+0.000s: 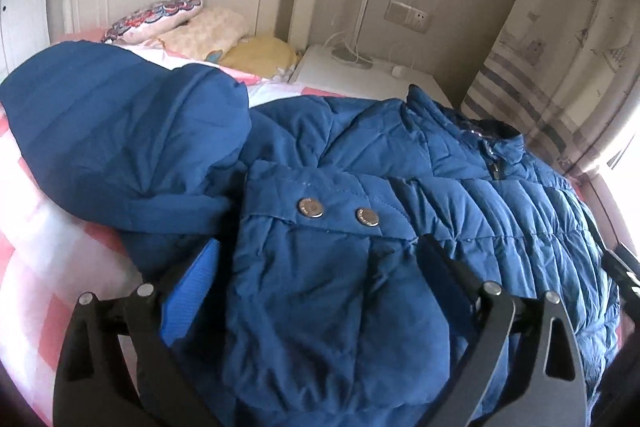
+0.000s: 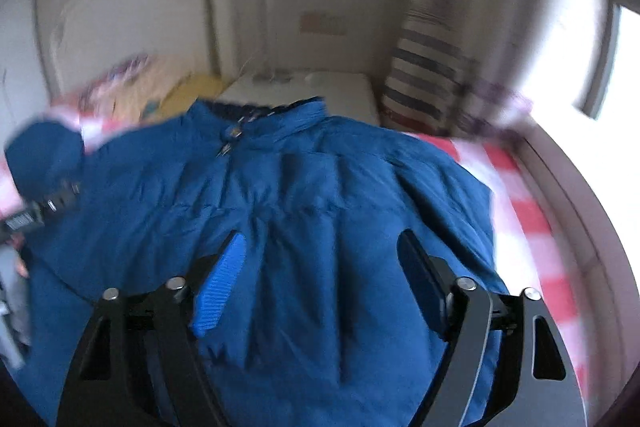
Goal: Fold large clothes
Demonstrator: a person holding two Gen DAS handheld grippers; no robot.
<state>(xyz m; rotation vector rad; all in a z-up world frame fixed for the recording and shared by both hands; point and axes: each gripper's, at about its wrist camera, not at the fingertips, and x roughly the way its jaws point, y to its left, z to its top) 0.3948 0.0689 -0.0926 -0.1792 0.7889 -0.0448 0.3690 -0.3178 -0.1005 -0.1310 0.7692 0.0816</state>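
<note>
A bed with a pink-checked sheet [image 1: 48, 247] fills my left view; my left gripper [image 1: 316, 255] stands wide, the blue padded jacket [image 1: 360, 163] bulging between its jaws, its two snaps [image 1: 338, 211] just ahead. The right view is blurred: my right gripper [image 2: 320, 251] gapes wide over the jacket's body, collar [image 2: 264, 115] farther ahead.

blue jacket [image 1: 360, 163] on bed [image 1: 48, 247]

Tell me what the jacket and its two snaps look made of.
Jacket: looks like thin woven synthetic shell, nylon or polyester, over puffy fill; it has stitched quilt lines, a slight sheen and soft creases. Snaps: appear to be metal, silvery round discs catching the light, though plated plastic cannot be ruled out.
</note>
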